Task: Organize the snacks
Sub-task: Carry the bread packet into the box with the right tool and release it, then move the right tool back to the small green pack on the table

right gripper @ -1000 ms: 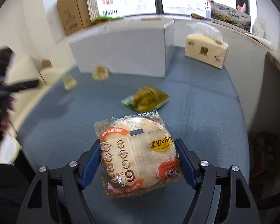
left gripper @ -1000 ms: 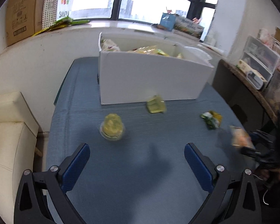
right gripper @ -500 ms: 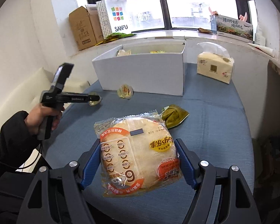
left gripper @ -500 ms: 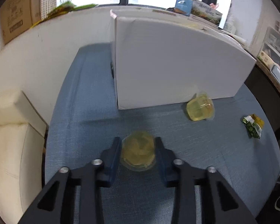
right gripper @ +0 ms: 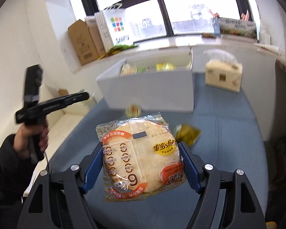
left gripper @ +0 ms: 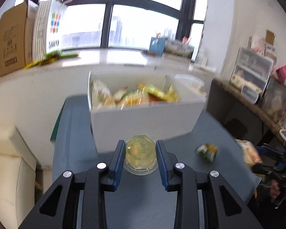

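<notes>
A: Two snacks are riding in the grippers at once. The left gripper [left gripper: 140, 153] is squeezing a jelly cup [left gripper: 140, 155] between nearly shut jaws; the right gripper [right gripper: 141, 164] is clamping a bread packet [right gripper: 141, 158] by its side edges, jaws fairly wide.

B: Why are they being held clear of the blue table [left gripper: 143, 200]?

A: Probably to clear the wall of the white box [left gripper: 143, 122] at twelve o'clock. A green packet [right gripper: 187, 133] is lying at one o'clock.
</notes>
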Demonstrator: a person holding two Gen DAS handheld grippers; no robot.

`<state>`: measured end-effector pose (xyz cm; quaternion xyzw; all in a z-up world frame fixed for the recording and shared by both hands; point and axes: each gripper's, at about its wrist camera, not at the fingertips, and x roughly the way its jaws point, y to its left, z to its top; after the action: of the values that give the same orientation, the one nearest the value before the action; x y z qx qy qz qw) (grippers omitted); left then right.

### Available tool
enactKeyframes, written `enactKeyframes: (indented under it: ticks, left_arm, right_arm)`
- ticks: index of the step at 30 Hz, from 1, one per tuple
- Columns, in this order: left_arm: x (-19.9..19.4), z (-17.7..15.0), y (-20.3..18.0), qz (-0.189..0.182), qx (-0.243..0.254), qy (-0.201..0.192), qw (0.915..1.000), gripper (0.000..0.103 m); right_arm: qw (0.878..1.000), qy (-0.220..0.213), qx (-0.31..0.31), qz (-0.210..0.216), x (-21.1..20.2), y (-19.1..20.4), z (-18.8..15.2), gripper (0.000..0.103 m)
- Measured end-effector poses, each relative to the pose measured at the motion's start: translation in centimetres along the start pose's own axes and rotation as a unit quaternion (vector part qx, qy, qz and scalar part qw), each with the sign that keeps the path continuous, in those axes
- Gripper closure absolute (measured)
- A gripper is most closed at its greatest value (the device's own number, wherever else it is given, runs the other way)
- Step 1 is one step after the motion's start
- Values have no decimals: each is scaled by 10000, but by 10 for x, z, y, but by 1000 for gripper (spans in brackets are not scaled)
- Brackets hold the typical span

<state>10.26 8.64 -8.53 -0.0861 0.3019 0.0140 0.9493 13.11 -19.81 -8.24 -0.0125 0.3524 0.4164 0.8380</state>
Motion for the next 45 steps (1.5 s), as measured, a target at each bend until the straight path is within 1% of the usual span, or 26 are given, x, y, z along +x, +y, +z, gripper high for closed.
enactKeyframes:
  ticks: [4, 7, 11, 14, 17, 19, 22, 24, 25, 26, 27, 28, 29, 31, 32, 34, 36, 39, 43, 45]
  left_arm:
    - [-8, 34, -5, -115, -27, -298, 9995, 67]
    - [-13, 63, 4, -63, -164, -465, 9988, 67]
    - [-2, 98, 12, 16, -191, -569, 9982, 67]
    - [18, 122, 16, 66, -225, -508, 9984, 67]
    - [39, 136, 20, 157, -244, -405, 9988, 67]
    - [53, 143, 20, 254, -132, -361, 9989, 67]
    - [71, 148, 26, 301, -193, -277, 9990, 67]
    - [82, 149, 28, 430, -151, -206, 9987, 66]
    - [90, 150, 30, 527, -130, -91, 9985, 66]
    - [93, 149, 31, 566, -149, -35, 9983, 55]
    - [98, 147, 35, 615, -248, 52, 9978, 42]
    - [99, 145, 38, 587, -335, 68, 9977, 8]
    - [99, 142, 41, 510, -452, 52, 9977, 0]
    - [97, 140, 42, 439, -527, 51, 9976, 0]
    - [98, 139, 41, 444, -498, 84, 9977, 0]
    - [96, 137, 35, 561, -331, 72, 9978, 0]
    - [91, 136, 29, 573, -241, 69, 9980, 0]
    - [78, 133, 22, 478, -159, 18, 9987, 0]
    - [47, 127, 6, 346, 72, -171, 9992, 0]
    - [29, 121, -2, 383, 252, -327, 9984, 0]
  right_arm:
    - [9994, -307, -36, -136, 2, 6, 36, 23]
    - [9983, -506, -129, -254, 9, 10, 69, 23]
    - [9965, -678, -35, -494, 29, 9, 117, 23]
    - [9959, -709, 68, -554, 50, 3, 152, 23]
    - [9954, -722, 147, -619, 70, -4, 177, 23]
    - [9953, -659, 176, -683, 86, -7, 189, 23]
    - [9956, -506, 87, -778, 108, -10, 200, 23]
    - [9955, -379, 27, -865, 120, -12, 205, 23]
    - [9953, -345, 37, -900, 124, -14, 207, 23]
    - [9955, -319, 44, -895, 127, -16, 208, 23]
    - [9956, -250, 25, -900, 131, -19, 210, 13]
    - [9952, -152, 13, -965, 135, -20, 210, 5]
    - [9943, -90, -32, -1065, 137, -22, 209, 0]
    - [9932, -101, -180, -1144, 136, -22, 203, 0]
    - [9939, -63, -215, -1083, 136, -21, 201, 0]
    - [9939, 36, -247, -1074, 136, -19, 195, 0]
    - [9936, -77, -217, -1103, 131, -17, 192, 0]
    - [9951, -233, -84, -962, 117, -14, 188, 0]
    - [9944, -551, -158, -887, 84, -4, 180, 0]
    - [9938, -715, -176, -829, 66, 1, 174, 0]
